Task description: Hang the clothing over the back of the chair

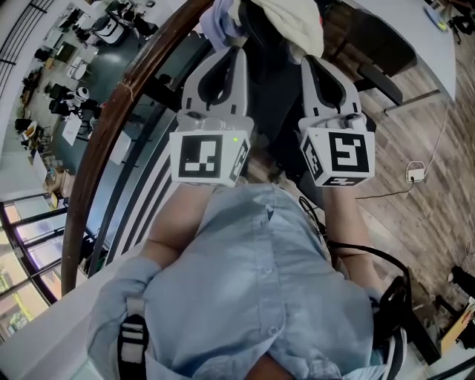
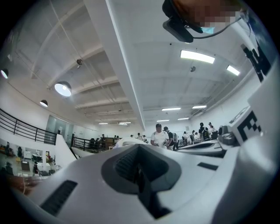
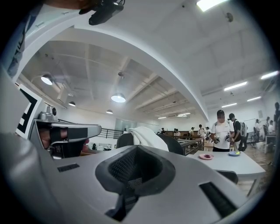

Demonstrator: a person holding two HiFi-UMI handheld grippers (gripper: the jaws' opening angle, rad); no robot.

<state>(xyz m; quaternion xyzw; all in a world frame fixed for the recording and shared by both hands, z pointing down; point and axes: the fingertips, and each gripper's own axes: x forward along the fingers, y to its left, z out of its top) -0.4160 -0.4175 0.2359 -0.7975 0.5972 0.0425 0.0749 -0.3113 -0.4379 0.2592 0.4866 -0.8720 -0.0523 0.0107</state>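
Observation:
A cream-white garment (image 1: 286, 21) lies draped over the back of a dark chair (image 1: 267, 70) at the top of the head view. In the right gripper view, the garment (image 3: 143, 134) hangs over the chair back (image 3: 173, 144) just beyond the jaws. My left gripper (image 1: 231, 46) reaches toward the chair's left side, shut with nothing between its jaws. My right gripper (image 1: 313, 63) points at the chair's right side, also shut and empty. In the left gripper view, the closed left gripper (image 2: 140, 151) shows a white hump of cloth (image 2: 127, 141) behind it.
A curved wooden handrail (image 1: 111, 126) runs down the left, with a lower floor beyond it. A white table (image 3: 227, 164) carrying a pink plate (image 3: 205, 156) stands to the right, and people (image 3: 223, 131) stand behind it. A cable with a plug (image 1: 414, 174) lies on the wood floor.

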